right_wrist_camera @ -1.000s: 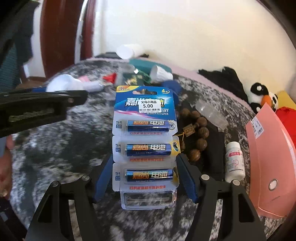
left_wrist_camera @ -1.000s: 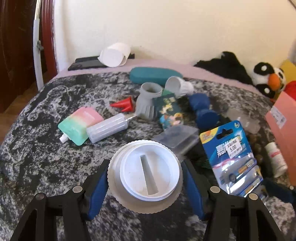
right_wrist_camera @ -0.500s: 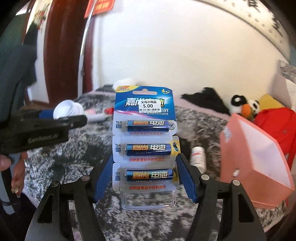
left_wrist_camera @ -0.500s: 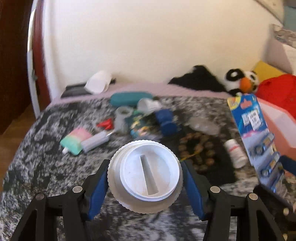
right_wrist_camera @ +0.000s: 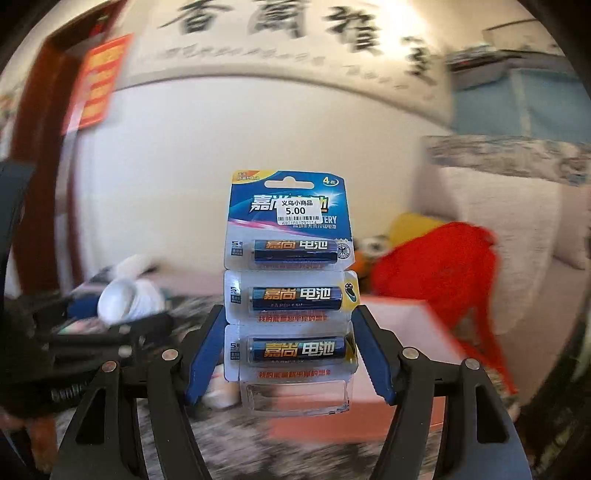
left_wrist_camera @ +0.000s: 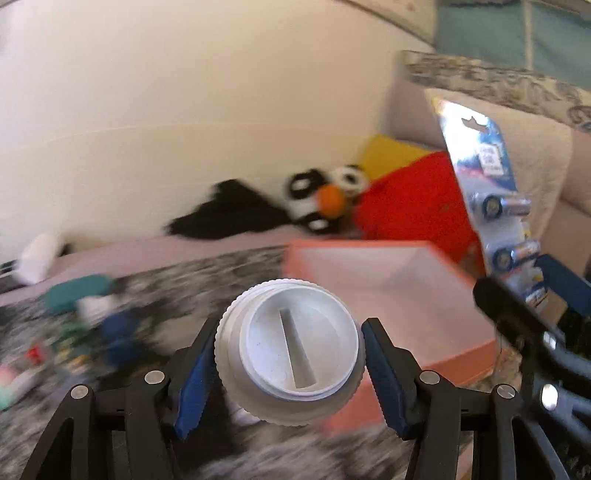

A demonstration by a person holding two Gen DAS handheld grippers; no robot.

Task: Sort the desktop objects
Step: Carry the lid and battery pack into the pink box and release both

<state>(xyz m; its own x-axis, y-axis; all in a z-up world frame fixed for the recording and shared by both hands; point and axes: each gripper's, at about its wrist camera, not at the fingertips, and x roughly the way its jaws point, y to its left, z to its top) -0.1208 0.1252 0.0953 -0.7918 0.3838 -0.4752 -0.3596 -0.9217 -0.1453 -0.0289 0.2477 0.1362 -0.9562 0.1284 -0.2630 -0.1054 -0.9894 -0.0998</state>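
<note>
Blurred mottled bedcover [left_wrist_camera: 258,454] below, pink box [left_wrist_camera: 388,280] at centre right. Left gripper [left_wrist_camera: 288,363] clamped on white ribbed lid [left_wrist_camera: 291,350]. Right gripper [right_wrist_camera: 290,360] clamped on battery pack [right_wrist_camera: 290,280], held upright.

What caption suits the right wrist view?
Right gripper holds a battery pack upright before a pink box.

Each wrist camera looks forward, slightly down, along its fingers; both share the pink box [left_wrist_camera: 388,280] [right_wrist_camera: 402,321] close ahead.

Ahead of me a plain cream wall [left_wrist_camera: 147,110], large black calligraphy [right_wrist_camera: 295,26] above, dark red-brown wooden door frame [right_wrist_camera: 40,110], sunlit.
</note>
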